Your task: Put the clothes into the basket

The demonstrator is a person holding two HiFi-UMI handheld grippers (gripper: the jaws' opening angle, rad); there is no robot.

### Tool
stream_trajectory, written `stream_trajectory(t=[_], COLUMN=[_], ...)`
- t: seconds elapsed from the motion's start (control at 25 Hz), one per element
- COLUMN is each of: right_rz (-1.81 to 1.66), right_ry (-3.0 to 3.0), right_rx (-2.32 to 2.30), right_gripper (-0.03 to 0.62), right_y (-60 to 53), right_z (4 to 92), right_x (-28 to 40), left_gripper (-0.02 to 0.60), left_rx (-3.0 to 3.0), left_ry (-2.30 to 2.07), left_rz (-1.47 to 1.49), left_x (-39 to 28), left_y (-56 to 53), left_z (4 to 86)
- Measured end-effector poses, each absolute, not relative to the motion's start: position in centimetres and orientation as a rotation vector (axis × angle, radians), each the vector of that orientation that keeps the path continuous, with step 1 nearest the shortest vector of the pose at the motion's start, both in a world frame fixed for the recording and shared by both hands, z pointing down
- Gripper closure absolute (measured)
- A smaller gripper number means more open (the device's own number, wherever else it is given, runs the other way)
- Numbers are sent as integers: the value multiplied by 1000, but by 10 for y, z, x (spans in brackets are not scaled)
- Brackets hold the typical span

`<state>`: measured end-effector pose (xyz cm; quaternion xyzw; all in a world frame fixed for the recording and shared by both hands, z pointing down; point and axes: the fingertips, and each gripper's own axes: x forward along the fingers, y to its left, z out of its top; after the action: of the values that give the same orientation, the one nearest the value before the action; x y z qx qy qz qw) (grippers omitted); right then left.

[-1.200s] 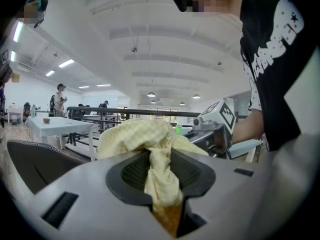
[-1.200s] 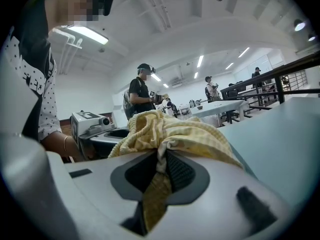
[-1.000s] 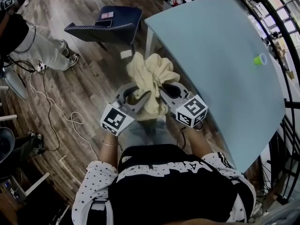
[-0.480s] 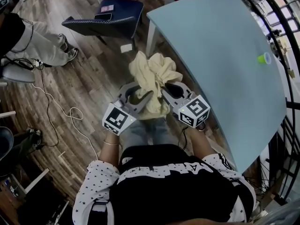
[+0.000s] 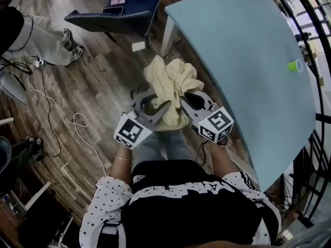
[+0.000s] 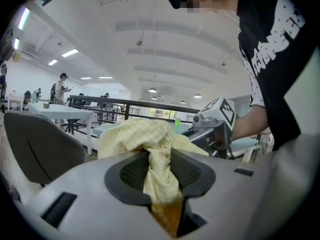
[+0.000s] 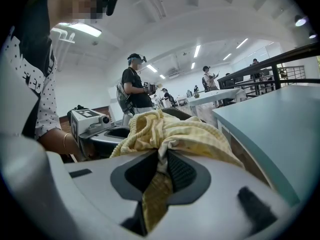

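Note:
A crumpled pale yellow cloth point(image 5: 169, 84) hangs bunched in the air over the wooden floor, beside the table's near-left edge. My left gripper point(image 5: 155, 105) is shut on its left part; the fabric point(image 6: 160, 171) is pinched between the ribbed pads. My right gripper point(image 5: 181, 99) is shut on the right part of the same cloth point(image 7: 165, 134), fabric squeezed between its pads. The two grippers stand close together, angled toward each other. No basket shows in any view.
A light blue table point(image 5: 248, 66) fills the right, with a small green cup point(image 5: 295, 65) near its far edge. A dark blue chair point(image 5: 116, 14) stands ahead left. A white cable point(image 5: 62, 123) lies on the floor. A person's legs point(image 5: 36, 40) are at upper left.
Both grippers have sunk a little with the cloth still held between them. The grip on the cloth looks the same.

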<state>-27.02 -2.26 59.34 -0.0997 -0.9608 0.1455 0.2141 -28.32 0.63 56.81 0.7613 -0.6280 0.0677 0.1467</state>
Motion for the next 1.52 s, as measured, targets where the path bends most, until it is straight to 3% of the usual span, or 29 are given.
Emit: stream_trajectory(t=[1.52], right_rz=[467], right_ry=[-2581], right_rx=[-255], right_gripper=[528], right_y=[6], right_z=[657], right_x=[-247], left_gripper=[457], left_rx=[2155], left_ry=[-1708], left_rz=[238], left_x=[-267], left_y=[36], left_z=[634])
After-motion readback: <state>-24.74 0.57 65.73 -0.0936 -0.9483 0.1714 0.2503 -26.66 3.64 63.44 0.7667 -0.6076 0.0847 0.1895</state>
